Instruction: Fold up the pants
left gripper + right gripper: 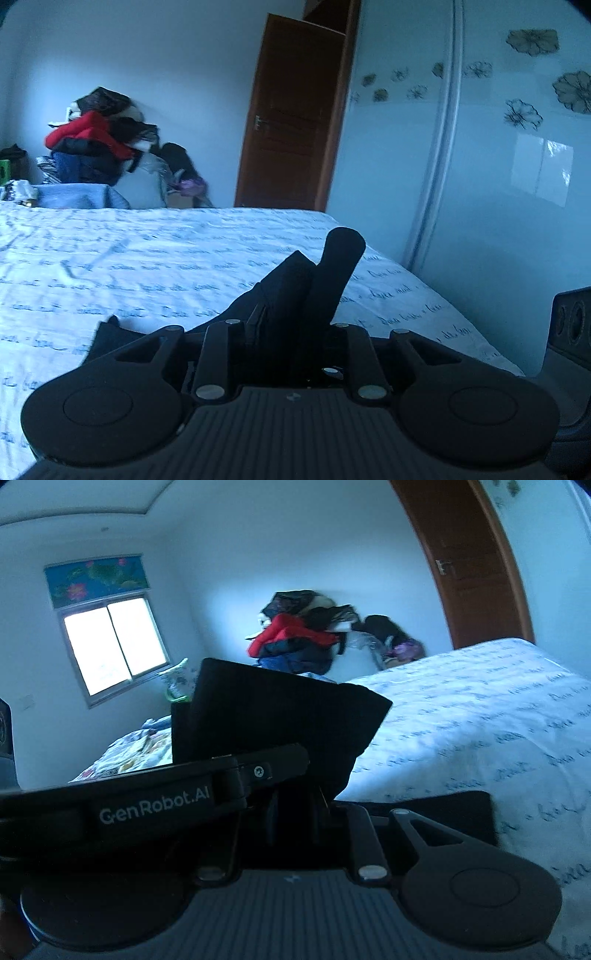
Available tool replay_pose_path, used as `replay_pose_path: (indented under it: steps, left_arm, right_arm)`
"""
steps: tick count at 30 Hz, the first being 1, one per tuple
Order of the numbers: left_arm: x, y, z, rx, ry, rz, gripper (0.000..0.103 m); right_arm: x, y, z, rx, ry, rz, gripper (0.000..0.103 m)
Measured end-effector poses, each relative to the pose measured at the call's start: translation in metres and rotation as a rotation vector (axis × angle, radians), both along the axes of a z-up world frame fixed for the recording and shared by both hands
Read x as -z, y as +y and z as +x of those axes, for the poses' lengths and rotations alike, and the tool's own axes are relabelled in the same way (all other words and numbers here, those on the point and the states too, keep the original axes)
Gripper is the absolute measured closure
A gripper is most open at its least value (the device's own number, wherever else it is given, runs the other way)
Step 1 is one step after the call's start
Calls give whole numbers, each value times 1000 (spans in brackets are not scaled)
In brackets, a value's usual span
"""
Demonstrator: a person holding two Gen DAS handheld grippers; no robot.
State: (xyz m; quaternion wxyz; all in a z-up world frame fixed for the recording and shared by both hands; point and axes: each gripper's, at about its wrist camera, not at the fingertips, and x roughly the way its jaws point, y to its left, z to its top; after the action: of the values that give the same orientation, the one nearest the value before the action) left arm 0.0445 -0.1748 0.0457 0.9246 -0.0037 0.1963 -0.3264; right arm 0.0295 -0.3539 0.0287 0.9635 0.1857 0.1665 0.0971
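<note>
Left gripper: jaws nearly closed, pinching dark pants cloth between the fingers.
Right gripper: jaws narrow, fingers hidden by pants; a folded edge stands up from them.
Pants: held above the bed, part lying on the sheet.
Left gripper in right view, just beside.
</note>
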Motion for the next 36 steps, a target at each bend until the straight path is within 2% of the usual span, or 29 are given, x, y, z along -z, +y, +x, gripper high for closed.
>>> replay_pose_path:
  steps: [9,20,29,32,33,36]
  left_arm:
    - [21,-29,1,51,33,51,76]
    - [31,-50,1,87,43,79,76]
    - [44,-62,13,119,87,98,76]
    - [48,-61,19,141,125,94,76]
    - [49,-59,20,143,138,90,76]
    - [50,-57,25,147,172,78,76]
  right_arm:
    - [21,-22,-1,50,45,31,85]
    - [36,-47,-3,79,71,52,85]
    - [50,-57,0,106,119,87,85]
    - [51,-61,-1,109,154,90,85]
    - [51,-65,-5,103,158,100,83]
    - [47,-85,-30,121,152,113,68]
